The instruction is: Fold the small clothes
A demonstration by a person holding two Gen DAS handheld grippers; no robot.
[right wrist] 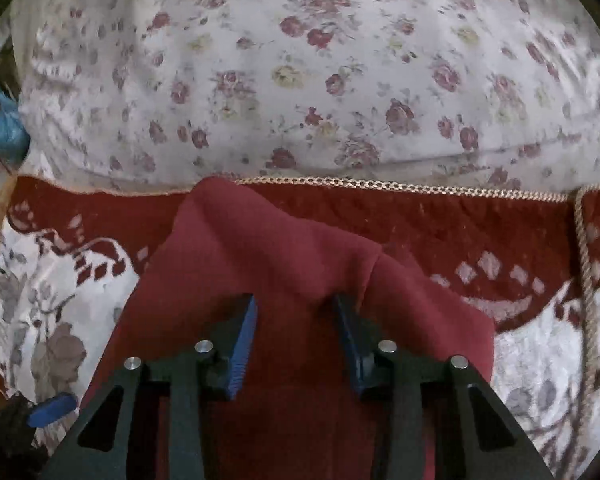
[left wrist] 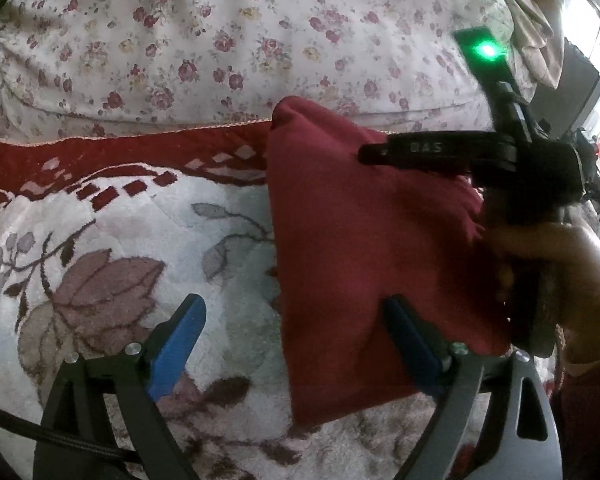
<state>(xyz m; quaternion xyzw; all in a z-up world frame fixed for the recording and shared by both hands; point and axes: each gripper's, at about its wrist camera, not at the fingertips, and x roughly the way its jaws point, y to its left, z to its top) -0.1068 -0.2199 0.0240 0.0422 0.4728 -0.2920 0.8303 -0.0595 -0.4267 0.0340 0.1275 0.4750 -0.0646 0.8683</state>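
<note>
Left wrist view: the left tool [left wrist: 296, 344] stands wide open with nothing between its blue fingers [left wrist: 176, 348], one of them over the near edge of the maroon garment [left wrist: 360, 248]. That garment lies on the patterned rug [left wrist: 100, 280], its far corner reaching the floral bedding [left wrist: 220, 40]. Beyond it the right tool [right wrist: 294, 340] hovers half-parted over a raised fold, apparently gripping nothing. Folding seems midway; next comes pinching that ridge and carrying it across the garment.

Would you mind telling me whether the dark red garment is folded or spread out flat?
Folded. The dark red garment lies as a compact, narrow shape with straight doubled edges on the rug, and a raised crease crosses it in the right wrist view.
</note>
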